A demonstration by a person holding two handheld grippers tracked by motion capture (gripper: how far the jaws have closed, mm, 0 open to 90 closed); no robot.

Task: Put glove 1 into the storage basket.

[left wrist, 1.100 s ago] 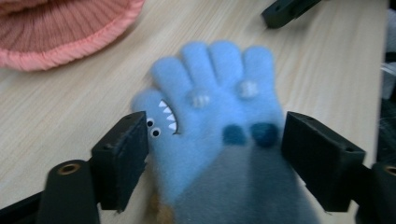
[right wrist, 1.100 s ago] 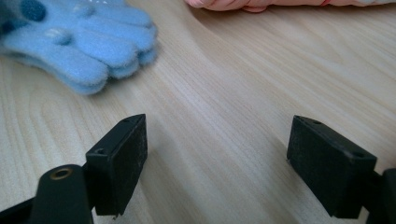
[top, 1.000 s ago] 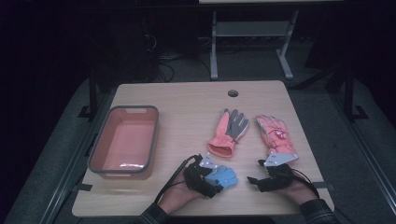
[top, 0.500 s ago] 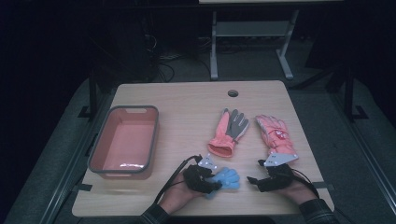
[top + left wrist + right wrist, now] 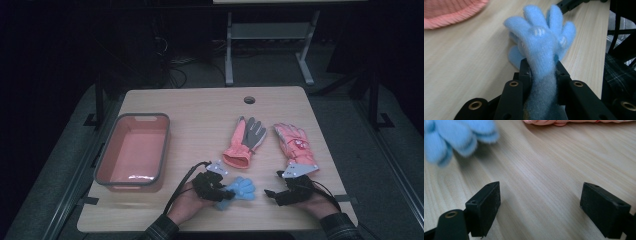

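A small fluffy blue glove (image 5: 242,188) lies near the table's front edge, its fingers pointing right. My left gripper (image 5: 226,192) is shut on its cuff. In the left gripper view the jaws have just been closing, and both pads now squeeze the blue glove (image 5: 541,42) between them at my left gripper (image 5: 541,68). My right gripper (image 5: 270,194) rests on the table to the right of the glove and faces it. Its jaws stand open with bare wood between them (image 5: 540,200). The blue glove's (image 5: 451,135) fingertips show blurred beyond them.
Two pink gloves lie behind the grippers, one with its grey palm up (image 5: 245,140) and one with a white patch (image 5: 296,145). A pink bin with a grey rim (image 5: 131,183) stands at the left. A cable hole (image 5: 249,99) is near the far edge.
The left gripper's jaws have closed on the blue glove's cuff, bunching it. The right gripper has stayed where it was.
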